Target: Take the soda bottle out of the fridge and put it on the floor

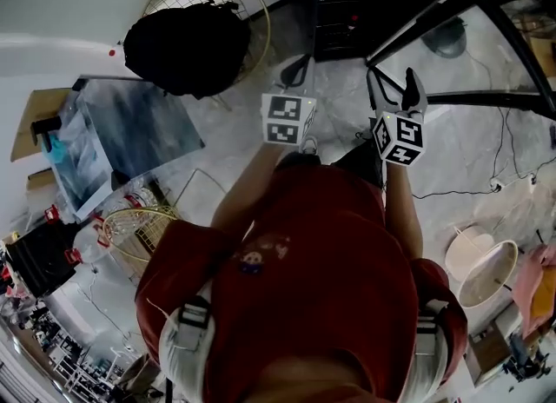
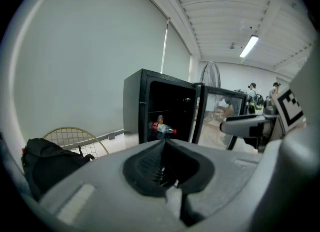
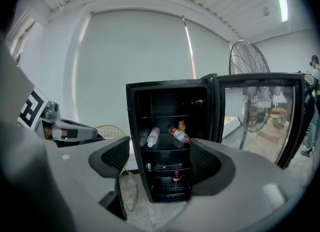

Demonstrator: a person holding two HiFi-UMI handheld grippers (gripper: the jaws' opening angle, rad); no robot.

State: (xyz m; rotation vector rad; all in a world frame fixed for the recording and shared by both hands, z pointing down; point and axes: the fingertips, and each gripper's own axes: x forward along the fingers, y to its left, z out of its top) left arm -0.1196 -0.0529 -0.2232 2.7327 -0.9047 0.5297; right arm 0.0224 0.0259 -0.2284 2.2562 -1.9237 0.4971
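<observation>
Right gripper view gives us the open fridge [image 3: 138,141]. The soda bottle [image 3: 176,177], small and dark with a red band, stands upright on the fridge's lower shelf. We count one such bottle, two clear bottles [image 3: 153,136] lying on the fridge's middle shelf, and one can [image 3: 181,125] behind them. Our right gripper [image 3: 159,162] is spread wide and empty, short of the fridge. Our left gripper [image 2: 164,148] is closed on nothing.
</observation>
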